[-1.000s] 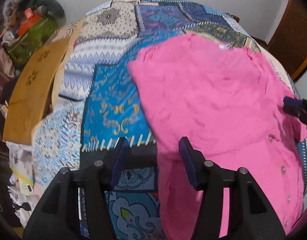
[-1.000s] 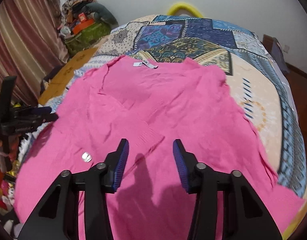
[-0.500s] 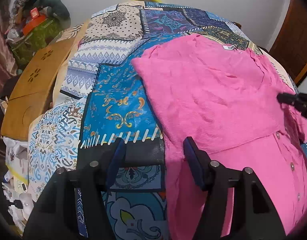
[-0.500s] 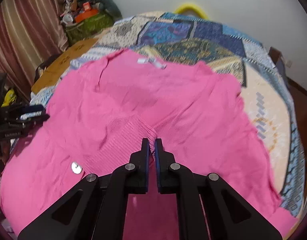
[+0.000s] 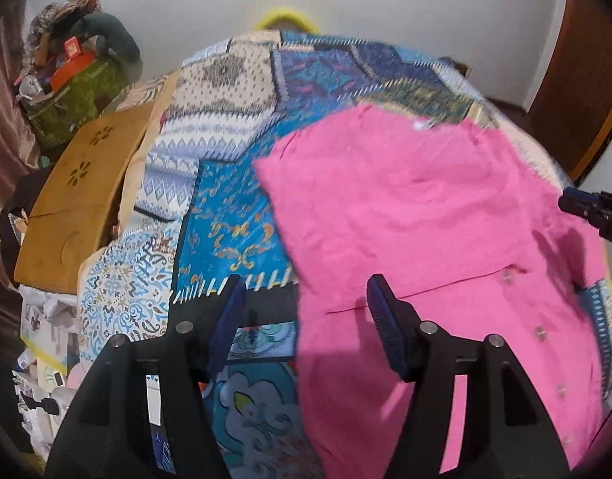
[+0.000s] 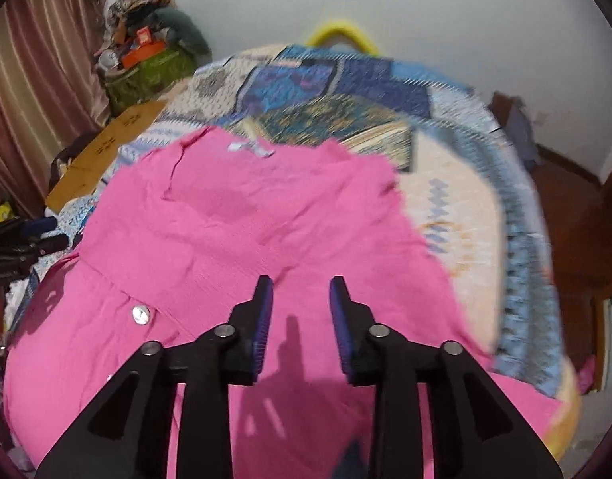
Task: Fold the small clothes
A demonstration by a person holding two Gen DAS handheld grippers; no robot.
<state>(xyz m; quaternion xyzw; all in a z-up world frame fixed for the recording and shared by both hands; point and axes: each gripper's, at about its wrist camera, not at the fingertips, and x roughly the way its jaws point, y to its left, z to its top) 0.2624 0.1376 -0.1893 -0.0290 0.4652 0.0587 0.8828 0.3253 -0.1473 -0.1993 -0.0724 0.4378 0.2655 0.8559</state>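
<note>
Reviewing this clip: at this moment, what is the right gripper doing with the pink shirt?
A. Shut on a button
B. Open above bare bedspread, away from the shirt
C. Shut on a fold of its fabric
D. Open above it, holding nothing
D. In the right wrist view the right gripper has its jaws parted with a clear gap between them, and the pink shirt lies flat on the patchwork bedspread beneath, no fabric pinched.
</note>
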